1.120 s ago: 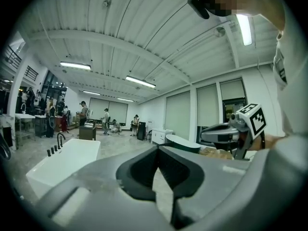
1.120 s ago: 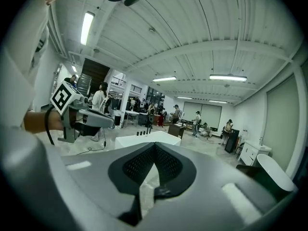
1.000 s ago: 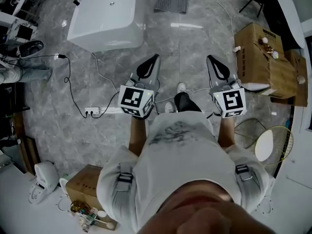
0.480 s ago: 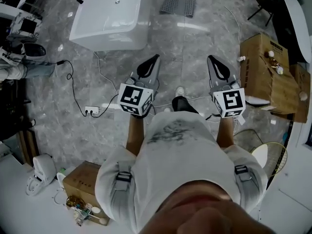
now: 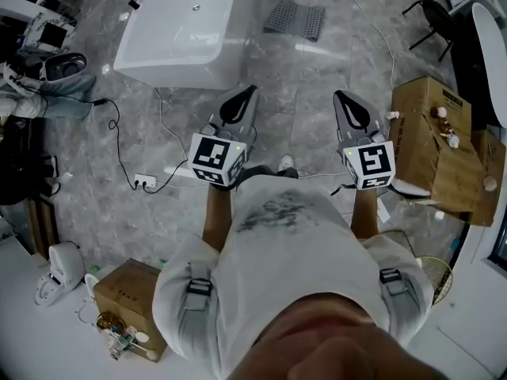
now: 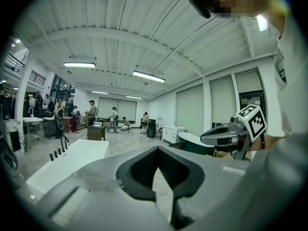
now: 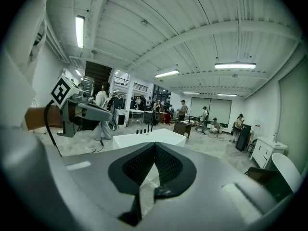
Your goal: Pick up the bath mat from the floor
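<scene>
The person stands with both bare forearms [image 5: 215, 214] stretched forward, roughly parallel. The left gripper [image 5: 250, 92] and right gripper [image 5: 341, 97] are side by side, well apart, tipped slightly downward — jaws pressed together, nothing between them.

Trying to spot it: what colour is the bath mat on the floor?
The rectangular bath mat is dark grey, dotted; clearest in head view.

Counting now: one bath mat [image 5: 295, 18], one bathtub [image 5: 182, 30], one power strip [image 5: 144, 182], one chair [image 5: 432, 18], two grippers: left gripper [image 5: 252, 90], right gripper [image 5: 339, 95].
</scene>
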A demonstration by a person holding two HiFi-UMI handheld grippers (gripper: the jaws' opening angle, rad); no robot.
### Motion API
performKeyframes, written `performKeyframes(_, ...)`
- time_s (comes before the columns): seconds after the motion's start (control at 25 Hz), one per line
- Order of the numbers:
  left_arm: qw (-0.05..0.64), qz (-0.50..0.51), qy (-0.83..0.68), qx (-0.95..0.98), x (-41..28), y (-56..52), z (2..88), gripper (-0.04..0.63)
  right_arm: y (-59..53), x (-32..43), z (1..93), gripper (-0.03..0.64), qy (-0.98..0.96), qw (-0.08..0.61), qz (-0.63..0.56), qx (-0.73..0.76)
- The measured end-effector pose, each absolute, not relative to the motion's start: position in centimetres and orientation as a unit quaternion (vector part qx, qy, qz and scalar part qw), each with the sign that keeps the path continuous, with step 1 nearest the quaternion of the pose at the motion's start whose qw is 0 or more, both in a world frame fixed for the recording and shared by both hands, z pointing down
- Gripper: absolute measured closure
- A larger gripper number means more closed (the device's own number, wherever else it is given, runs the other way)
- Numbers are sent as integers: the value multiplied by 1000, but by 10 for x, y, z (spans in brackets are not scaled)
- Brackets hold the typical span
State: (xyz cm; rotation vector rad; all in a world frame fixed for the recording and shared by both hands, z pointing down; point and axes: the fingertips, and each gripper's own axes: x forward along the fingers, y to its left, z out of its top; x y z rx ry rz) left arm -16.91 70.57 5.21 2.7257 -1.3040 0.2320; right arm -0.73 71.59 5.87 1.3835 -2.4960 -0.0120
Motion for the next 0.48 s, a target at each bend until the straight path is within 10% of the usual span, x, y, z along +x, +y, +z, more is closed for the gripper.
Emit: performKeyframes(0.48,71,77,-432,896,-164,631,61,592,642,-7,70,615,-872,148,8,466)
